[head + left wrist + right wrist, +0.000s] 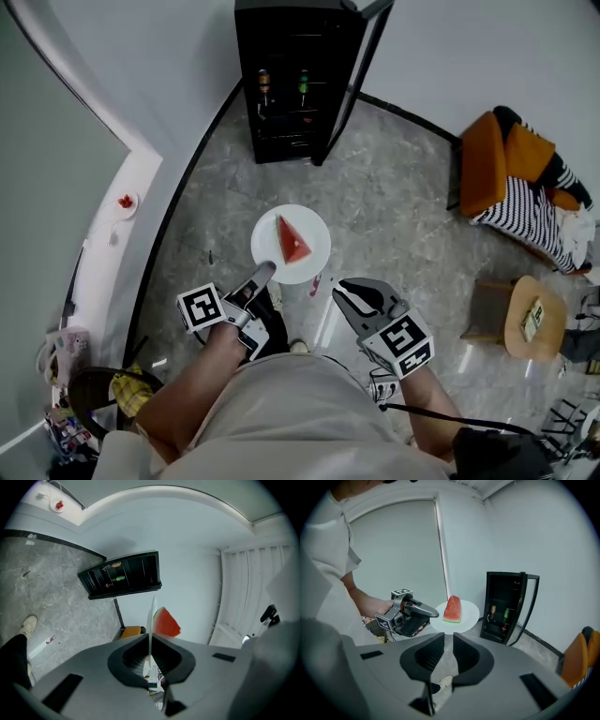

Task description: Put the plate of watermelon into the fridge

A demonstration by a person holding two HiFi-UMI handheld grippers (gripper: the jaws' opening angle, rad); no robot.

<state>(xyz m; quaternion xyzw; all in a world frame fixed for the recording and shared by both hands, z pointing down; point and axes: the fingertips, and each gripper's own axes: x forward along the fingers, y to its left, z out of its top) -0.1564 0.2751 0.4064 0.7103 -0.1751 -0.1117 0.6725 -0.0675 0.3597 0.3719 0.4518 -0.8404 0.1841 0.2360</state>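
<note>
The grey stone floor [394, 216] was the biggest thing we saw. The black fridge [298, 84] stood on it against the white wall. The fridge door [361, 80] stood wide open. An orange chair [486, 161] sat well off to the right of the fridge.

We held both tongs up in the air, out in front of the fridge and well apart from it. The left gripper [264, 272] was clenched on the near edge of the white plate [317, 253]. The thin rim was pinched between its jaws. The plate lay flat between that gripper and the fridge. It was straight in front of the open door and not inside yet.

The right gripper [342, 295] was beside the left one, a bit further from the fridge than the plate. Its jaws stood a little apart, with nothing between them.

A red watermelon slice [292, 240] stood on the plate. Two small bottles [303, 86] stood on a shelf inside the fridge.
</note>
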